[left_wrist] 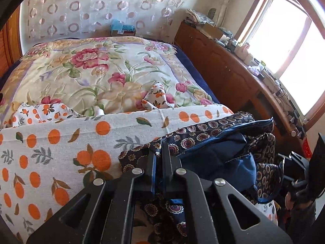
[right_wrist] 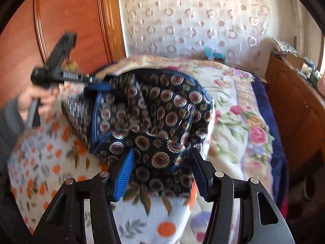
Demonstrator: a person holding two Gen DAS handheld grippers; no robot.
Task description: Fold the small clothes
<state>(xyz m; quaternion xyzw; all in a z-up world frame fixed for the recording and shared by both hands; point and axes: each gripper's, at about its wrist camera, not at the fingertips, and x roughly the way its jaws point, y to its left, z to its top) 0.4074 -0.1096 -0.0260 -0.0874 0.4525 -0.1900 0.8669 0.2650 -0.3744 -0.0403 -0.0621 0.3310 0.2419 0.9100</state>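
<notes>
While the left tool (left_wrist: 158, 154) pinches the navy garment (right_wrist: 154, 109), the right tool (right_wrist: 162, 162) gapes above the orange-print cloth (left_wrist: 61, 142).

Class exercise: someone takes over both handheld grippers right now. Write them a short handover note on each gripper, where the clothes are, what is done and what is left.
Left gripper: jaws shut on the blue-trimmed edge of the dark navy medallion-print garment, holding it lifted.
Right gripper: jaws open, straddling the garment's near bunched part; no pinch visible.
Clothes: the navy garment sits crumpled on the white orange-print cloth, which lies over the floral quilt on the bed.
Done: one edge picked up.
Left: grip a second edge with the right gripper, spread the garment flat, then fold it. No finished fold visible yet.
</notes>
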